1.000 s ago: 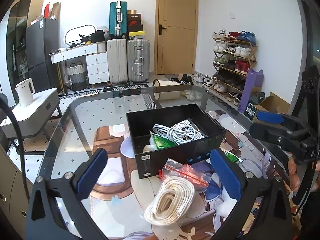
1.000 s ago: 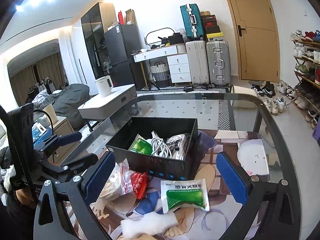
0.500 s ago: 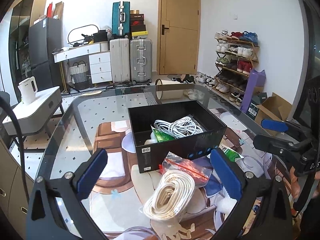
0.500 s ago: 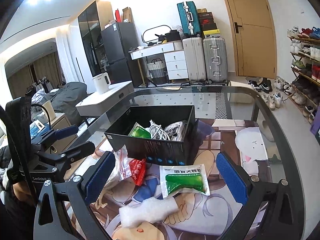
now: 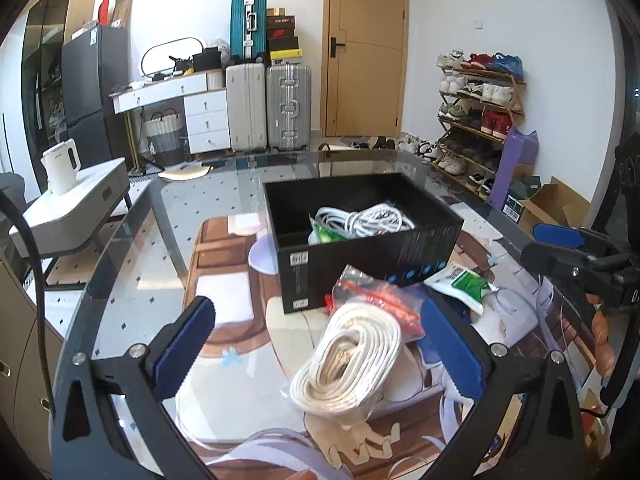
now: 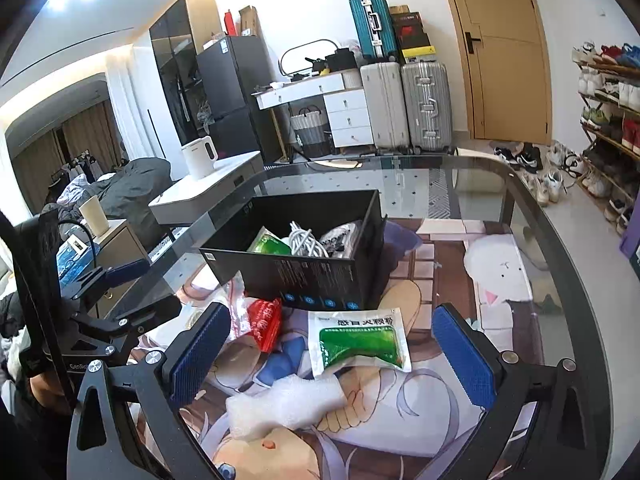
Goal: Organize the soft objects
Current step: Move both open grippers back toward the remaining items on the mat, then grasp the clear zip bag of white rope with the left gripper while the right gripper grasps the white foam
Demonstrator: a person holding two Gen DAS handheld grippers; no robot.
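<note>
Fingers on your left gripper [image 5: 318,342] stand wide apart and hold nothing; those of your right gripper [image 6: 334,354] are equally spread and empty. Over the last second both views have drawn nearer to the loose items, so you read as closing in for the next pick.

Low centre in the left view, the bagged coil of white cord [image 5: 348,364] now sits between your left fingers, lying flat on the counter [image 5: 132,280] and partly over the red-trimmed clear bag [image 5: 372,292]. Between your right fingers lie the green sachet [image 6: 359,342] and, nearer the bottom edge, the white bubble wrap [image 6: 286,402].

Beyond them, mid-frame, the black box [image 5: 360,248] already holds white cables [image 5: 360,218] and a green packet [image 6: 268,246]. Four soft pieces remain outside it, so the sorting looks only partly done.
</note>
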